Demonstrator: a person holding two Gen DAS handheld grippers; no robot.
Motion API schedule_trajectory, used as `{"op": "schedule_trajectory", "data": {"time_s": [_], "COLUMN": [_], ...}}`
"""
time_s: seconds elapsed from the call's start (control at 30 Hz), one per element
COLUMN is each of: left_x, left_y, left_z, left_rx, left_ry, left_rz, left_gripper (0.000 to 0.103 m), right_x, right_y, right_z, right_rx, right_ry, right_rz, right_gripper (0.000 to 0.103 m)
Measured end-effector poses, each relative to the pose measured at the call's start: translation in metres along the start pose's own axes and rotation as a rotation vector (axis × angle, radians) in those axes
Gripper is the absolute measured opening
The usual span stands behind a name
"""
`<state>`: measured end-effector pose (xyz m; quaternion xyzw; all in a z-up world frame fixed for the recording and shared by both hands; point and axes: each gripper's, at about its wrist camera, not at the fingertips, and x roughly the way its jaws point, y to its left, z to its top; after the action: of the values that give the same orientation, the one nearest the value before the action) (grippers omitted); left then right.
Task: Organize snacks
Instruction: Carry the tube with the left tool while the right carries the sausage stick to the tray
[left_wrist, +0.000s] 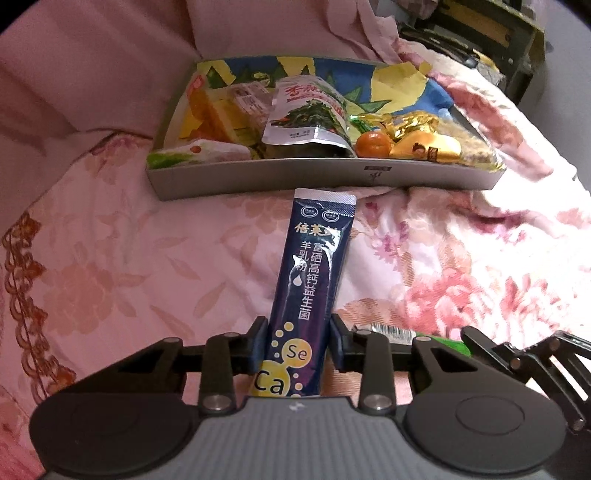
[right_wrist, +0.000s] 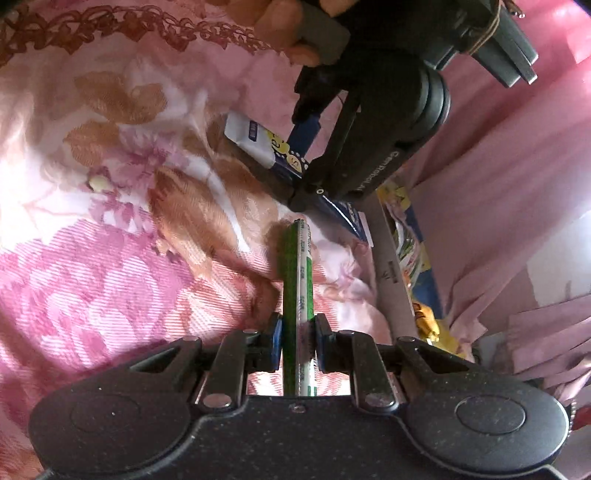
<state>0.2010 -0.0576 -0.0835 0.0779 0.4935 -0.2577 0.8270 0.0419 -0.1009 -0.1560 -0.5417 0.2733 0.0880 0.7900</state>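
Jaws of the left gripper (left_wrist: 299, 343) are pinching a dark blue sachet (left_wrist: 312, 273) by its lower end — the sachet is lying lengthwise on the pink floral bedspread (left_wrist: 110, 258), its top nearly touching the grey tray (left_wrist: 258, 181). Right gripper (right_wrist: 297, 339) is clamping a thin green-and-white stick packet (right_wrist: 297, 273) edge-on, just beside the left one. Inside the tray are lying a seaweed pouch (left_wrist: 306, 114), gold-wrapped sweets (left_wrist: 410, 129) and other snacks.

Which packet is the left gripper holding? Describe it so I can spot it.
On the pink floral bedspread, just in front of the grey tray of snacks, the left gripper clamps a long navy stick sachet. Only it has yellow "Se" and "Ca" bubbles.
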Motion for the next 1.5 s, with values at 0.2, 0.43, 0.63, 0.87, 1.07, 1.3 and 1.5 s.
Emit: {"op": "schedule_trajectory", "data": {"time_s": [0.2,0.43,0.63,0.87,1.07,1.3,1.5], "left_x": [-0.008,-0.024,-0.034,-0.037,-0.043,-0.047,-0.033], "left_y": [0.004,-0.002,-0.003,0.003,0.012,0.021,0.021], "left_z": [0.001,0.003,0.006,0.023,0.052,0.088,0.099], "left_rx": [-0.045,-0.039,-0.048,-0.091,-0.126,-0.169,-0.167], "left_ry": [-0.021,-0.087,-0.163,-0.223,-0.311,-0.433,-0.483], "left_rz": [-0.020,-0.022,-0.040,-0.011,0.018,0.059,0.076], "left_gripper": [0.036,0.036,0.036,0.036,0.036,0.036,0.036], "right_x": [0.007,0.005,0.001,0.004,0.020,0.037,0.057], "right_y": [-0.021,-0.034,-0.043,-0.061,-0.096,-0.134,-0.163], "right_z": [-0.004,-0.005,-0.003,-0.004,-0.004,0.005,0.014], "right_rx": [0.078,0.144,0.168,0.208,0.330,0.439,0.537], "right_ry": [0.023,0.004,-0.039,-0.042,-0.051,-0.113,-0.131], "right_rz": [-0.035,-0.077,-0.130,-0.197,-0.282,-0.367,-0.375], "right_gripper": [0.018,0.018,0.018,0.018,0.018,0.018,0.018]}}
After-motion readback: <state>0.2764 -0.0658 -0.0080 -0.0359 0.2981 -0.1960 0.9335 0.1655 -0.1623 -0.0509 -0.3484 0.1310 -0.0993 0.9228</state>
